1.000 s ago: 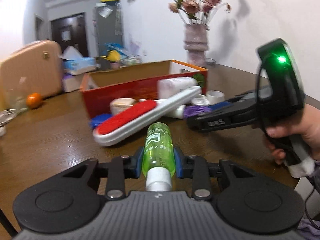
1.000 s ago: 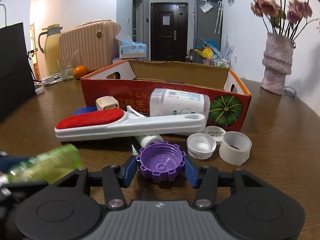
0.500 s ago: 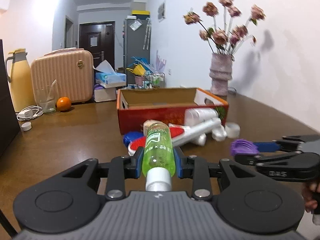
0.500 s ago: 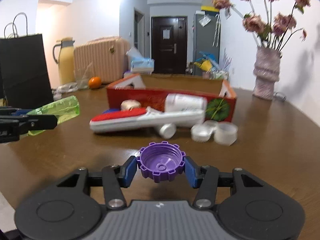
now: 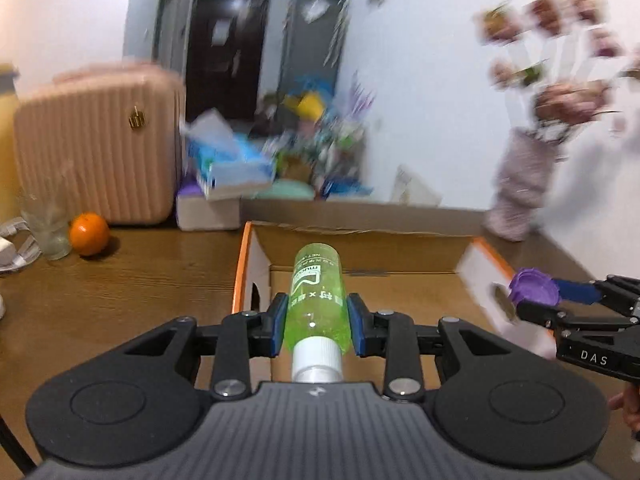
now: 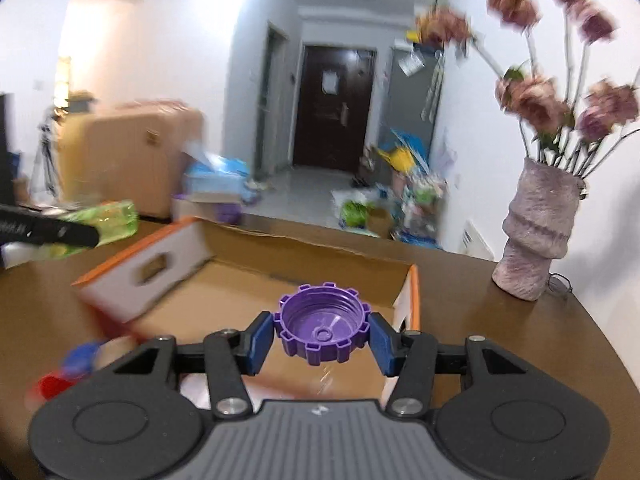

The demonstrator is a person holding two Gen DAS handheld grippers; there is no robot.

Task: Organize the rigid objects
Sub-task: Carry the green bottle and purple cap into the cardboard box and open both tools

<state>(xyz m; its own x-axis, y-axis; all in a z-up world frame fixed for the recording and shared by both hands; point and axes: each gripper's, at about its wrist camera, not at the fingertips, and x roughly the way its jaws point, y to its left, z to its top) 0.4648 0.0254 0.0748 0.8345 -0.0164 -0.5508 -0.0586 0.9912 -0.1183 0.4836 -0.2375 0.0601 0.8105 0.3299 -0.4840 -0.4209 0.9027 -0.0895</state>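
My left gripper (image 5: 316, 324) is shut on a green bottle (image 5: 316, 300) with a white cap, held above the left part of the open cardboard box (image 5: 360, 240). My right gripper (image 6: 322, 336) is shut on a purple cap (image 6: 322, 330), held above the right part of the same box (image 6: 256, 280). The right gripper with the purple cap (image 5: 534, 286) shows at the right of the left wrist view. The green bottle (image 6: 108, 222) shows at the left of the right wrist view. The box floor under both looks bare.
A pink vase of flowers (image 6: 536, 232) stands on the brown table right of the box. An orange (image 5: 88, 234), a glass (image 5: 50, 232) and a pink suitcase (image 5: 96, 140) are left. Blurred red and blue items (image 6: 68, 372) lie before the box.
Both grippers have moved forward and up, from in front of the box to over it, still holding the bottle and the cap. The views are blurred by motion.
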